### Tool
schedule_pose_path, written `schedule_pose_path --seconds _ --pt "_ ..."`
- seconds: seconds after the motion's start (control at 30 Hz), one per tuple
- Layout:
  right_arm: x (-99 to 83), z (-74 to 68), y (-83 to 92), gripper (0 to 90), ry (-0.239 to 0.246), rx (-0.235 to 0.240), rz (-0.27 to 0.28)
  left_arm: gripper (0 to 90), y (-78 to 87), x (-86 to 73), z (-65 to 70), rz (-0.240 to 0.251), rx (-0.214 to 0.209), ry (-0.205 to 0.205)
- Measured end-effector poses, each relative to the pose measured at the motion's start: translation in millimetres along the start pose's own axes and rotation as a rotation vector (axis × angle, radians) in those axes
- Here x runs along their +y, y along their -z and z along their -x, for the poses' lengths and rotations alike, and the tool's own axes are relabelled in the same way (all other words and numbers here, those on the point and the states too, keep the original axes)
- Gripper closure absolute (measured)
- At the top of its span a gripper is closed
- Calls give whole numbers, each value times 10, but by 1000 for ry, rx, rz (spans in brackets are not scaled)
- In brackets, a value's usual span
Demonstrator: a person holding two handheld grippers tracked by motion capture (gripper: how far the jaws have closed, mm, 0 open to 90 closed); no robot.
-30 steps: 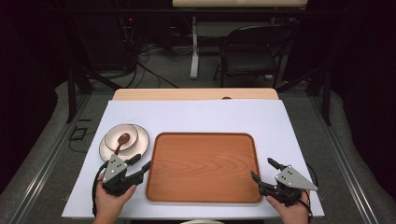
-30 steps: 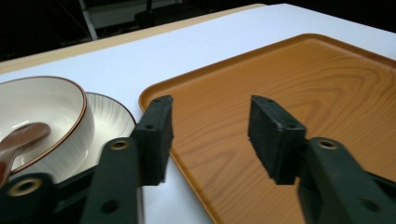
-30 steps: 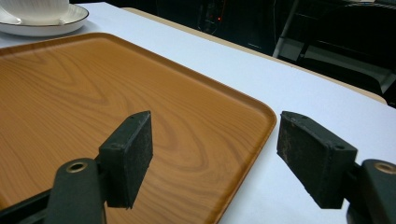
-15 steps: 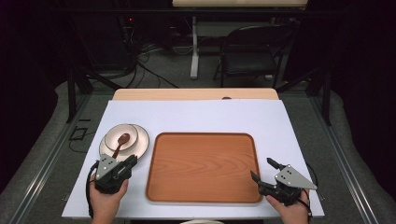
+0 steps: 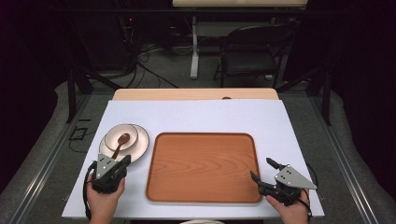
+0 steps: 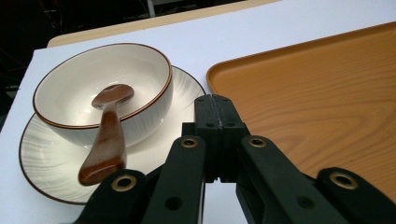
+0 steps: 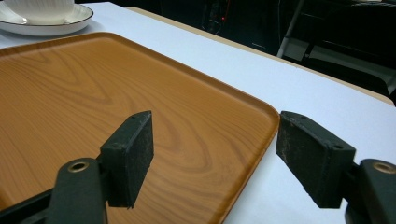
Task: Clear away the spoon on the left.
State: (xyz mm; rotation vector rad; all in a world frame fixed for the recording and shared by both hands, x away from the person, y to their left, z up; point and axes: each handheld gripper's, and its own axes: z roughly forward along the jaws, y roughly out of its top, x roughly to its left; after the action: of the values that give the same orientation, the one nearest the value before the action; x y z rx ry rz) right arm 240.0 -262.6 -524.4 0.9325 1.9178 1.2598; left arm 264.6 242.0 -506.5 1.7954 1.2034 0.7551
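progress: nothing moved yet; tray [image 5: 203,168] bare, bowl [image 6: 100,95] on its plate [image 6: 46,158] left of the tray on the table [image 5: 201,116]
left gripper [image 6: 215,109]: fingers pressed together on nothing, just short of the plate's rim
right gripper [image 7: 215,149]: fingers wide, straddling the tray's near right corner
materials: glossy cream ceramic, brown rims; smooth brown spoon [image 6: 106,135] leaning in the bowl; wood-grain tray, rounded corners

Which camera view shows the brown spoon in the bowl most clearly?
The left gripper view shows the spoon best: it is close, its head in the bowl and its handle leaning out over the rim. In the high view the spoon is small but whole. In the right gripper view the bowl's wall hides it.
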Motion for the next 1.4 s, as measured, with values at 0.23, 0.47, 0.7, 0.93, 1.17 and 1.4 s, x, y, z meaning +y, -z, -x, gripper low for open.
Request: schedule_pose_path --seconds 0.23,0.47,0.7,0.93,1.17,1.4 --pt "0 -1 -1 272 2 2 -3 900 6 -6 -67 -2 15 31" --pt "-1 -1 0 273 1 2 -3 900 27 -19 -202 -5 59 64" --pt "-3 -2 -3 273 1 3 -6 900 40 -28 -286 -9 100 71" --pt "-3 1 -1 278 1 2 -4 900 55 -42 -416 -5 150 86" --pt "-5 -6 -6 278 -1 -3 -7 900 50 -33 -565 -6 192 104" --pt "-3 -18 -19 279 3 -3 -11 900 -25 -43 -755 -40 231 154"
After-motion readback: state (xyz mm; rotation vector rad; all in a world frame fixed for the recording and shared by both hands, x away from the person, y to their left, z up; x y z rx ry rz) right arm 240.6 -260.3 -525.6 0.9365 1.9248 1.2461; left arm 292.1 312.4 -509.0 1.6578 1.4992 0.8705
